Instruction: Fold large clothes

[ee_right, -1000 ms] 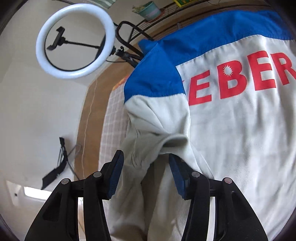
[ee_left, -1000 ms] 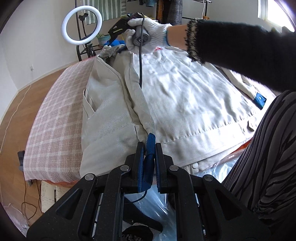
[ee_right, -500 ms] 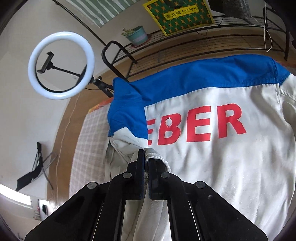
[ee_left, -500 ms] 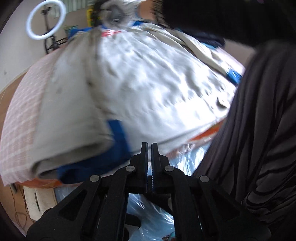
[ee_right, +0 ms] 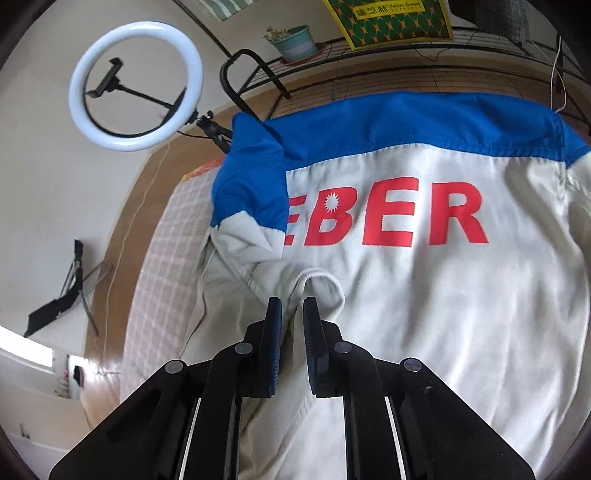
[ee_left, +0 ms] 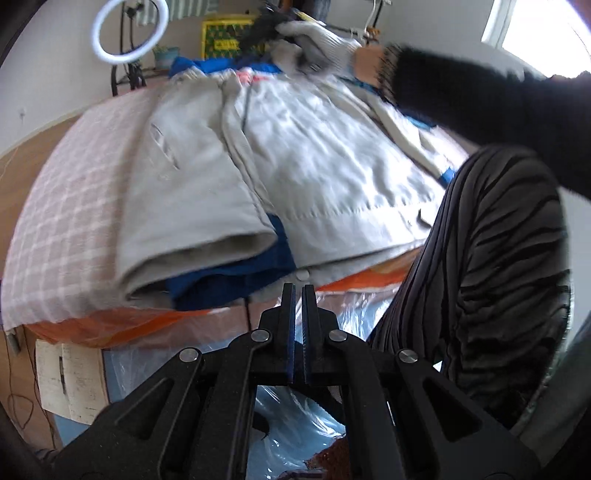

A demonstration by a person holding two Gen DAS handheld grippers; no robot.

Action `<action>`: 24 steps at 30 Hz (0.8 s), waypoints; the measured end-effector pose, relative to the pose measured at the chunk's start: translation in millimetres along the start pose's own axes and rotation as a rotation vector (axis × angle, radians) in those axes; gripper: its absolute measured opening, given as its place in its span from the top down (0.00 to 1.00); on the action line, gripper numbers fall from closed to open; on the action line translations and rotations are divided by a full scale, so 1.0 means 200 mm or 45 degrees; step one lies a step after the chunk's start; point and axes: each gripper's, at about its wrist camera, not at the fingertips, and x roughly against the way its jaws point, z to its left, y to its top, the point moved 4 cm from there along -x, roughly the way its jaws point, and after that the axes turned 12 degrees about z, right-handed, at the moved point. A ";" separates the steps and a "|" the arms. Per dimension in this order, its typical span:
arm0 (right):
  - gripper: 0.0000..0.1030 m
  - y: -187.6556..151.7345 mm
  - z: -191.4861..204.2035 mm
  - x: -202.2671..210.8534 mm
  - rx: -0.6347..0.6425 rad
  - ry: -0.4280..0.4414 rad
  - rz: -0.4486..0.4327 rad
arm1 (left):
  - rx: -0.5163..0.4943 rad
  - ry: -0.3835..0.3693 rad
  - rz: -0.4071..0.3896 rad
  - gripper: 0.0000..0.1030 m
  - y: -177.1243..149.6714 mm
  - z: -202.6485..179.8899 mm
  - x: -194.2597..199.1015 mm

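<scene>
Checked bedspread [ee_left: 66,206], jacket [ee_right: 443,295] lettered "EBER", left gripper [ee_left: 297,295] pressed together empty, right gripper [ee_right: 292,314] just reopened, slightly spread.

Through my left wrist camera I see my left gripper [ee_left: 297,291] with its jaws closed together and nothing between them, held just off the near edge of the bed [ee_left: 70,221]. A pink checked cover lies over the bed. On it lies a cream jacket [ee_left: 314,162], one side folded over, blue lining showing at the near hem. At the bed's far edge a hand in a white glove [ee_left: 317,40], with a black sleeve [ee_left: 480,103], is over the jacket's collar. A ring light [ee_left: 129,31] stands beyond the far left corner.
</scene>
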 end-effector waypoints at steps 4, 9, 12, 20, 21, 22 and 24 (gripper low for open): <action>0.89 -0.19 0.12 0.25 0.145 0.051 -0.056 | 0.029 0.035 -0.125 0.99 0.05 0.09 0.17; 0.88 -0.42 0.28 0.70 0.276 0.159 -0.215 | 0.078 0.081 -0.250 0.99 0.13 0.21 0.32; 0.88 -0.51 0.37 0.93 0.338 0.134 -0.314 | 0.100 0.017 -0.289 0.99 0.18 0.24 0.37; 0.85 -0.86 0.39 1.23 0.379 0.211 -0.438 | 0.017 0.043 -0.269 0.99 0.13 0.16 0.41; 0.84 -0.90 0.40 1.20 0.390 0.178 -0.439 | 0.028 0.037 -0.264 0.99 0.14 0.18 0.40; 0.84 -0.94 0.41 1.16 0.394 0.161 -0.431 | 0.047 0.018 -0.261 0.99 0.15 0.19 0.37; 0.84 -1.02 0.42 1.04 0.385 0.139 -0.396 | 0.081 0.010 -0.246 0.99 0.17 0.23 0.30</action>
